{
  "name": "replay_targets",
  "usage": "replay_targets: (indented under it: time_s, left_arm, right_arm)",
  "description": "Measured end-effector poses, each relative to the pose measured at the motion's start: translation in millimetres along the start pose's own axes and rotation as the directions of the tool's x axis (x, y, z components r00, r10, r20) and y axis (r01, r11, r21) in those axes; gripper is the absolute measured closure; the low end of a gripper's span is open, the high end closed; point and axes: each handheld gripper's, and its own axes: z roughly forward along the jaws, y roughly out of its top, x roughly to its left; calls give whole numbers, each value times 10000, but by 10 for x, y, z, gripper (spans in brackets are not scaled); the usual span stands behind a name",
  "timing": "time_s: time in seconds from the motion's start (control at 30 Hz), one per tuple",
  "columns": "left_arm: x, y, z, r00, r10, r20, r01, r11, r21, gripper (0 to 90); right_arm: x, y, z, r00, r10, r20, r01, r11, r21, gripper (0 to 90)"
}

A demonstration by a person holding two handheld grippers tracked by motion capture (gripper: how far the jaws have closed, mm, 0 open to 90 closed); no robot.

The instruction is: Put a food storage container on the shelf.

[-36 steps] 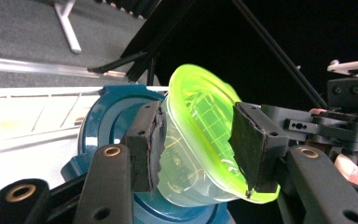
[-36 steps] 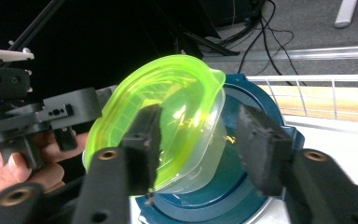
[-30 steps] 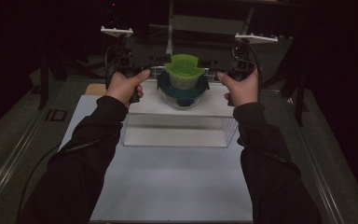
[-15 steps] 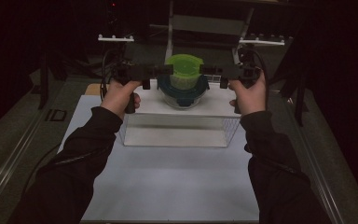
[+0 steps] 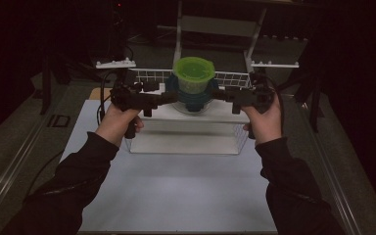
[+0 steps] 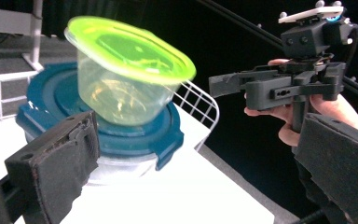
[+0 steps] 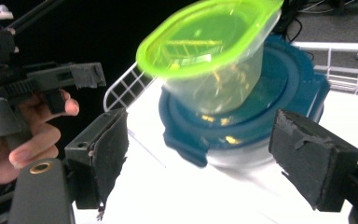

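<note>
A clear tub with a lime-green lid (image 5: pixel 193 72) stands tilted on a round container with a dark blue lid (image 5: pixel 194 101). Both rest on a white platform (image 5: pixel 186 115). My left gripper (image 5: pixel 170 97) points in at the blue container from its left, jaws open. In the left gripper view the left gripper (image 6: pixel 196 172) is wide open, with the green-lidded tub (image 6: pixel 121 79) and the blue lid (image 6: pixel 135 135) just ahead. My right gripper (image 5: pixel 220 96) points in from the right. The right gripper view shows that right gripper (image 7: pixel 209 161) open before the blue lid (image 7: pixel 242 121) and the green-lidded tub (image 7: pixel 209 51).
A white wire basket (image 5: pixel 231 78) stands behind the containers. The white platform tops a clear box (image 5: pixel 186 142) on a pale mat (image 5: pixel 176 191). Dark frame posts and cables rise at the back. The opposite gripper (image 6: pixel 279 84) shows across the stack, as does its counterpart (image 7: pixel 51 79).
Both hands have lifted and turned inward. The grippers, earlier held upright beside the platform, now lie level and point at the stacked containers from each side.
</note>
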Motion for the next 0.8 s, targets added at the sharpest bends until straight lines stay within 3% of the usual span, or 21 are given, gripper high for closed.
replay_targets:
  time_s: [0.17, 0.27, 0.47, 0.63, 0.8]
  left_arm:
    - [-38, -143, -53, 9996, 290, 10, -291, 9996, 74, 0]
    - [-41, -231, -94, 9997, 228, 57, -227, 9996, -140, 0]
    - [-85, -432, -165, 9972, 743, 125, -742, 9972, -78, 0]
    - [-130, -634, -199, 9953, 964, 60, -965, 9953, 126, 0]
    - [-162, -831, -214, 9945, 1014, 260, -1024, 9941, 368, 0]
  right_arm:
    - [-3, -199, 2, 9998, -180, -67, 181, 9998, 117, 193]
    - [-5, -318, 2, 9994, -352, -72, 353, 9993, 126, 193]
    - [-22, -551, 6, 9988, -402, -266, 405, 9991, 111, 193]
    - [-42, -753, 14, 9979, -604, -247, 610, 9978, 246, 193]
    - [-82, -934, 17, 9970, -550, -547, 558, 9983, 140, 193]
